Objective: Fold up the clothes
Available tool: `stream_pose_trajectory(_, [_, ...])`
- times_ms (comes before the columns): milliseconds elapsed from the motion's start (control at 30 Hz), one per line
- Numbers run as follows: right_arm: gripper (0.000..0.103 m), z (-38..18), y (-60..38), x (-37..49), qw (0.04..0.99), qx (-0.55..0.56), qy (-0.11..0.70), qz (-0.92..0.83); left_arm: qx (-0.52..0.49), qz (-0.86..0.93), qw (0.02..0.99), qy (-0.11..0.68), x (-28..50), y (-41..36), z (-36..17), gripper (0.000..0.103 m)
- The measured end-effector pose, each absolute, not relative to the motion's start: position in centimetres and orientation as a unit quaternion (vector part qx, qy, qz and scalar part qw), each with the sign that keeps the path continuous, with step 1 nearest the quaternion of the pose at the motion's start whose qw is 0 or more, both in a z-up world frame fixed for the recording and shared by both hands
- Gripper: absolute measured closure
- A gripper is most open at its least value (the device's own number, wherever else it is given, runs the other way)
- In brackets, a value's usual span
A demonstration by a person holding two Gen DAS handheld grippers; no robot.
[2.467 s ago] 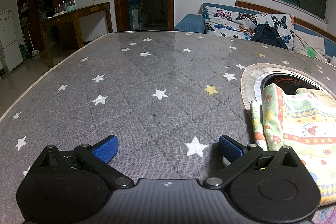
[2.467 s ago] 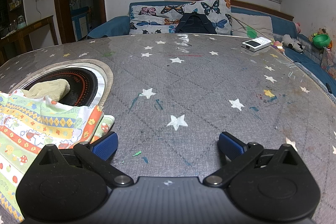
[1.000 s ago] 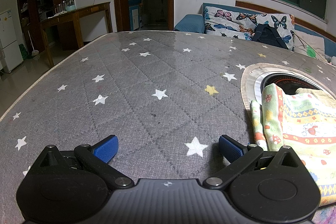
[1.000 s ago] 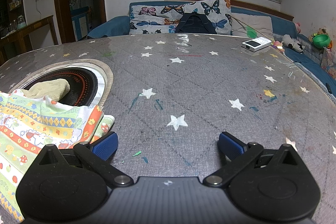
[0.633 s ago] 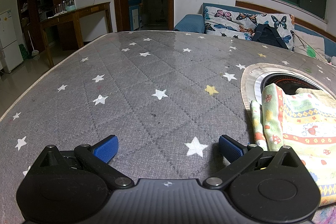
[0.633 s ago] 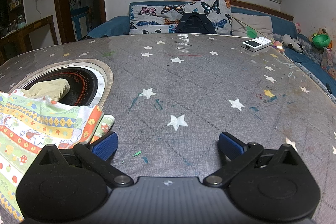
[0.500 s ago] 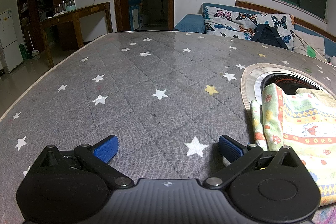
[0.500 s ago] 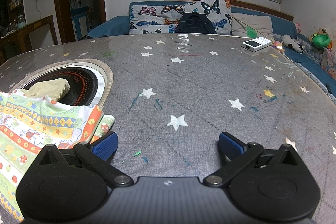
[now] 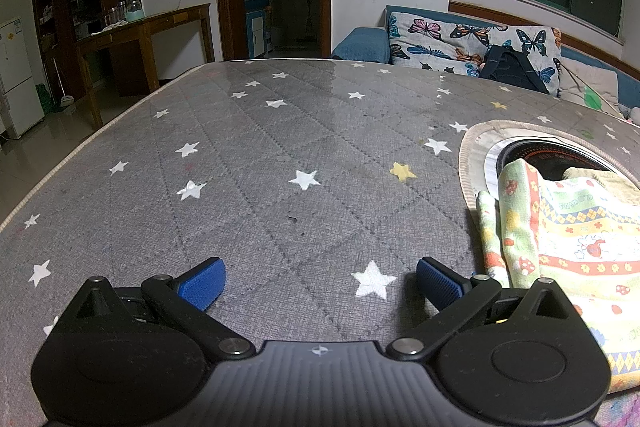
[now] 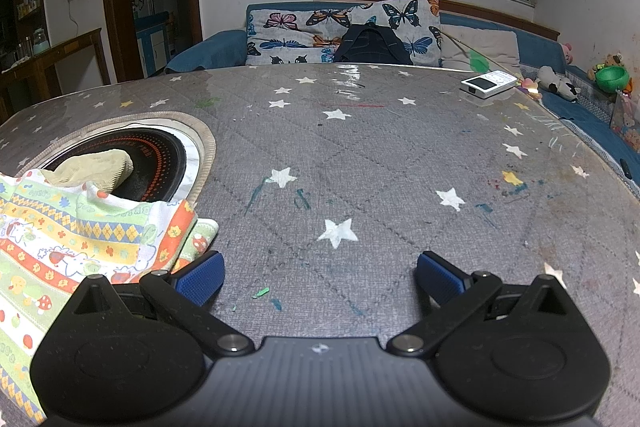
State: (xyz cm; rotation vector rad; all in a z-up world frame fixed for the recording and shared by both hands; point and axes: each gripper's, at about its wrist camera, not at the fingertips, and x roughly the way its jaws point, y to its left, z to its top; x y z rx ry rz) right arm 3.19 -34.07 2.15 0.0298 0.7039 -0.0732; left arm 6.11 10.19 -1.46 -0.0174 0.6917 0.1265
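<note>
Patterned garment (image 9: 576,247) cut off at the frame's right edge beside the left gripper, its near hem hidden behind the gripper body, beige cloth (image 10: 94,167) partly covered by it

Home living room, butterfly-cushioned sofa (image 10: 344,27), fridge (image 9: 16,79), soft toys (image 10: 558,83), star-patterned table (image 9: 280,155)
</note>
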Motion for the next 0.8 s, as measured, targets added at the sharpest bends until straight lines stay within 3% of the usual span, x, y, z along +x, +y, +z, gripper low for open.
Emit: stream_pose_trajectory(800, [0.0, 2.16, -34.07, 3.2, 0.938, 0.014, 0.345, -0.036, -0.011, 0.061, 0.939, 0.339, 6.2, 10.1, -1.62, 0.0])
